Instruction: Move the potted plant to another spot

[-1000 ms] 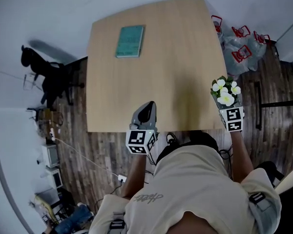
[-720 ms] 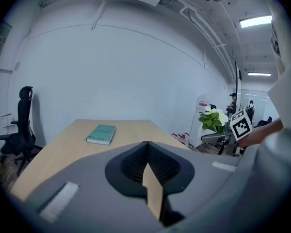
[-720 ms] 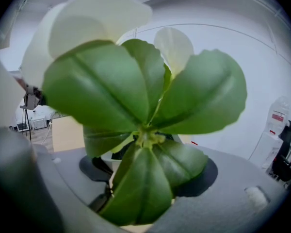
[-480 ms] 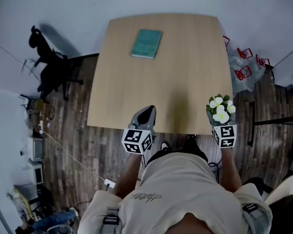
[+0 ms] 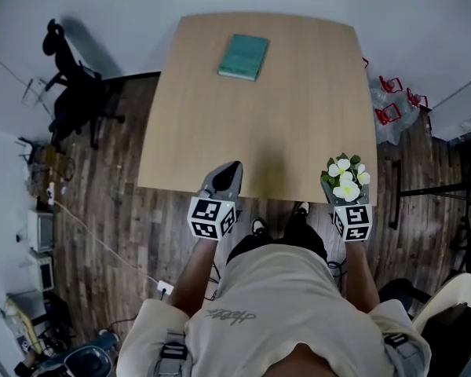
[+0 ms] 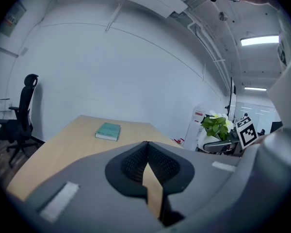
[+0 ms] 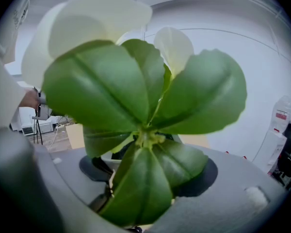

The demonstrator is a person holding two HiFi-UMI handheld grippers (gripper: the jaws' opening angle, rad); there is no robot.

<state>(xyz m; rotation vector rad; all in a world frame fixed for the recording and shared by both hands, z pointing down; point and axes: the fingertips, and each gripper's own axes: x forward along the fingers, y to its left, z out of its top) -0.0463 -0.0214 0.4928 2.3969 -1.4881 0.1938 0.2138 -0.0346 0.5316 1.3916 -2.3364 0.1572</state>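
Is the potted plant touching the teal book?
Apart. The head view shows the potted plant by the near right corner of the table, the teal book at its far end.

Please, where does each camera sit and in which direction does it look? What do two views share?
Head view: on the person's head, looking steeply down at the table; torso, forearms and left gripper show.
Left gripper view: on that gripper, looking along its shut jaws over the table to the book and a wall.
Right gripper view: on the right gripper, facing the potted plant gripped between its jaws.
Shared: head and left gripper views both show book and potted plant.
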